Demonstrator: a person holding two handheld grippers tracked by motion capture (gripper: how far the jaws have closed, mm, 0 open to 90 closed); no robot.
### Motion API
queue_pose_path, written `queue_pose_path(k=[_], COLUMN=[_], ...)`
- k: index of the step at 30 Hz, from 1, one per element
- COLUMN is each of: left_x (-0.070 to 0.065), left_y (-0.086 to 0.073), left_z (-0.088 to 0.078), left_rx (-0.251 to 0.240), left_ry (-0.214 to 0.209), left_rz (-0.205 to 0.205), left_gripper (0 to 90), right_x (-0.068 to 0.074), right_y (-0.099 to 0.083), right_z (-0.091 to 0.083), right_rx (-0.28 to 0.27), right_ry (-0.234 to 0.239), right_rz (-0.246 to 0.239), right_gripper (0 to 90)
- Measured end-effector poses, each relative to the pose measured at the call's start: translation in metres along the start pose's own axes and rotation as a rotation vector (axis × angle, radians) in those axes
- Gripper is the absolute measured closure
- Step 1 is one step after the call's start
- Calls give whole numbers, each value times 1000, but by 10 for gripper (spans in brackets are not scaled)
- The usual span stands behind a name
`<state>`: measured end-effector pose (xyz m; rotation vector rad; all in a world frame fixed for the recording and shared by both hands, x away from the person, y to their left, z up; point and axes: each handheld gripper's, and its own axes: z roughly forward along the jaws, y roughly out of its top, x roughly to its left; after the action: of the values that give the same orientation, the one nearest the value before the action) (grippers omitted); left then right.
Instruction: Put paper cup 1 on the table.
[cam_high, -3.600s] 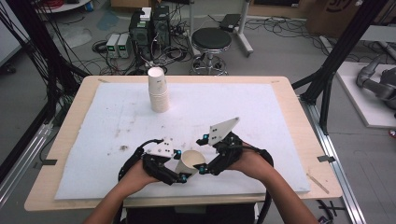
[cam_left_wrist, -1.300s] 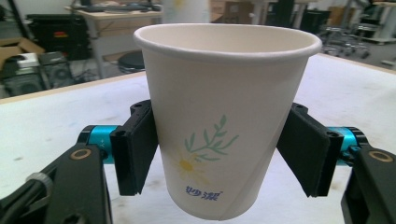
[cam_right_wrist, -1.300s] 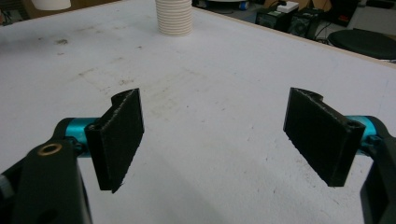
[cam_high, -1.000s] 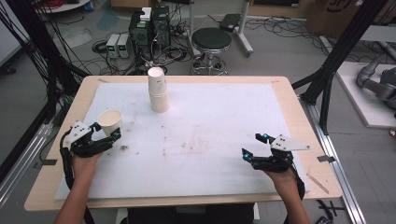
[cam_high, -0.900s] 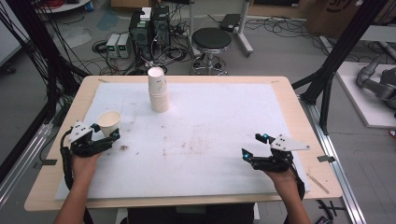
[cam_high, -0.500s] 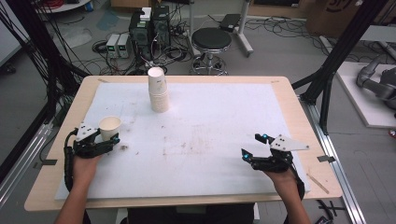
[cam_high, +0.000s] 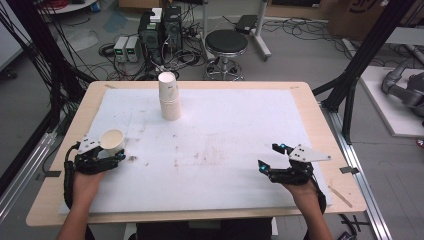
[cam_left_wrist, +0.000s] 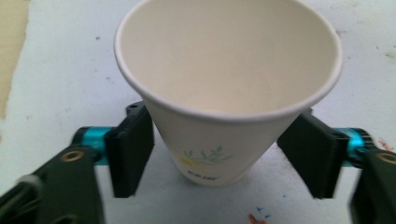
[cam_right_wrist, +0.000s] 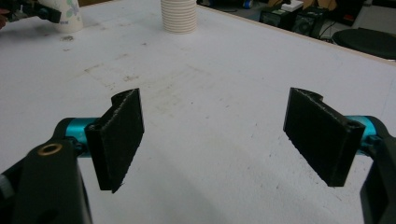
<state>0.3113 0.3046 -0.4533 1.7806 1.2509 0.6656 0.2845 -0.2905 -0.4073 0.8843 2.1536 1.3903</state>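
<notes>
While both grippers (cam_high: 112, 159) (cam_high: 272, 157) gape: one loose paper cup (cam_left_wrist: 224, 88), one cup stack (cam_high: 169, 96).

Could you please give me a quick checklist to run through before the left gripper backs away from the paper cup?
1. The left gripper has let go: ok. Its jaws have just been opening; the cup sits between them with a gap at each pad.
2. The paper cup stands upright, mouth up, on the white mat: ok.
3. The cup is empty: ok, its inside shows bare in the left gripper view.
4. The cup is apart from the cup stack: ok, the stack stands far off near the back edge.
5. The right gripper is open and holds nothing: ok.
6. The cup's base sits fully flat: cannot tell.
</notes>
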Motion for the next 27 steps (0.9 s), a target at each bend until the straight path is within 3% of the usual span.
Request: queue_pose_path(k=[5, 12, 17, 19, 21, 27], left_x=[1, 4, -2, -7, -14, -37], left_y=[4, 13, 22, 25, 29, 38], left_z=[-14, -43, -54, -55, -55, -51], left_rx=[-75, -209, -292, -326, -367, -425], left_ry=[-10, -25, -47, -75, -130, -245], left_rz=[-40, -34, -12, -16, -15, 16], left_gripper=[172, 161, 161, 161, 161, 161], right_x=[-1, -2, -3, -4, -4, -4], right_y=[-1, -1, -1, -1, -1, -2], right_z=[0, -2, -3, -3, -3, -3], right_rx=[2, 7, 1, 1, 1, 8], right_ry=[0, -1, -8, -8, -11, -17], right_rz=[6, 8, 8, 8, 6, 7], right_gripper=[208, 208, 208, 208, 208, 208])
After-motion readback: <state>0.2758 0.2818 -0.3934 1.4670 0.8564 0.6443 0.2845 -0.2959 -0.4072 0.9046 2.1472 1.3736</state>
